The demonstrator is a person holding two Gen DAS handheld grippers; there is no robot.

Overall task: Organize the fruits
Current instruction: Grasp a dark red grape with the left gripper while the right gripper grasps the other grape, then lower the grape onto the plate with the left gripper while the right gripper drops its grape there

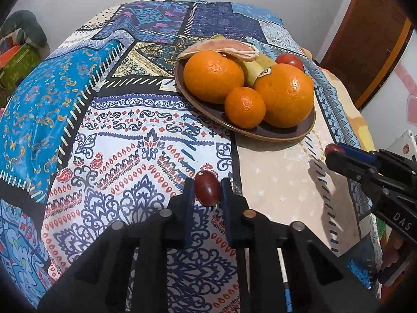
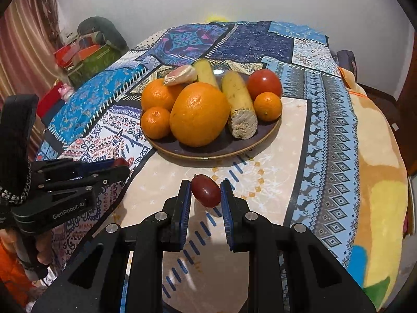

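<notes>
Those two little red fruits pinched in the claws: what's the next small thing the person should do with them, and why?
Probably lift one and carry it to the plate. The left gripper is shut on a red grape, and the right gripper on another grape. Every other fruit already lies piled on the plate, so the bare rim nearest the grippers looks the easiest spot.

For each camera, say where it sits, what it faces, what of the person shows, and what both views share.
Left wrist: sits on the left tongs, looking down past their grape toward the plate; the right tongs show at the right edge.
Right wrist: sits on the right tongs, looking down past their grape at the plate; the left tongs and fingers show at left.
Shared: plate, oranges, patterned cloth.
</notes>
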